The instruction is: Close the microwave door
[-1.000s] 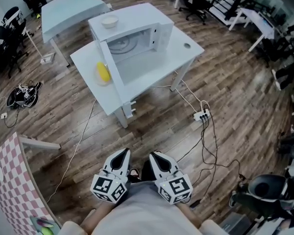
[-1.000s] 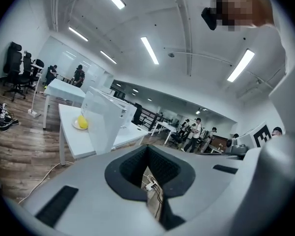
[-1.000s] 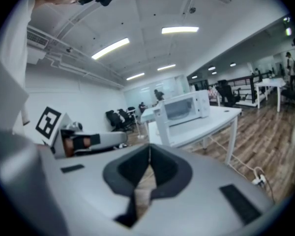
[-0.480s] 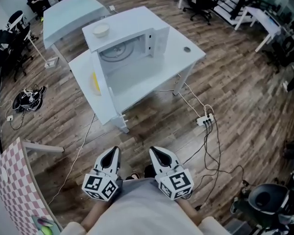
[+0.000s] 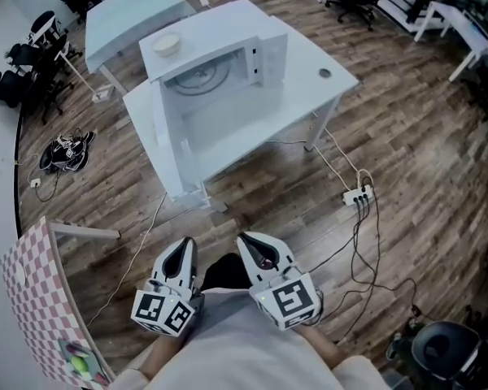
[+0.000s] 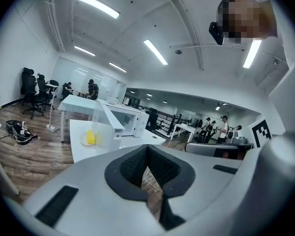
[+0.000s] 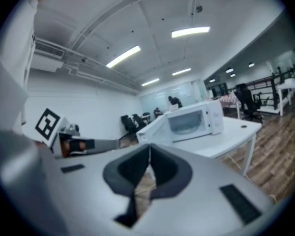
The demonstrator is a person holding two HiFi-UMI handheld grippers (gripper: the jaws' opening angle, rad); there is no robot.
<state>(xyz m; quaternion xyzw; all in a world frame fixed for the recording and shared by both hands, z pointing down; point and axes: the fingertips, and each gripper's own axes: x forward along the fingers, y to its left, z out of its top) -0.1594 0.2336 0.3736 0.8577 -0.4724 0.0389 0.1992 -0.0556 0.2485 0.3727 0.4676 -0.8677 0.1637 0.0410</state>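
Note:
A white microwave (image 5: pixel 220 47) stands on a white table (image 5: pixel 309 88) at the top of the head view. Its door (image 5: pixel 167 149) hangs wide open and juts toward me over the table's front left corner, seen almost edge-on. The glass turntable (image 5: pixel 200 76) shows inside. Both grippers are held close to my body, far from the microwave. My left gripper (image 5: pixel 181 254) and right gripper (image 5: pixel 248 246) are shut with nothing between the jaws. The left gripper view shows the open door (image 6: pixel 108 116) and the right gripper view the microwave (image 7: pixel 191 121), both distant.
A small bowl (image 5: pixel 166 45) sits on the microwave's top. A yellow thing on a plate (image 6: pixel 90 137) lies on the table beside the door. A power strip (image 5: pixel 359 195) with cables lies on the wood floor at right. A second table (image 5: pixel 134 10) stands behind, and a checkered board (image 5: pixel 32 299) at left.
The head view has shifted so the door now shows nearly edge-on and hides the yellow thing. Both grippers stay shut and low near my body.

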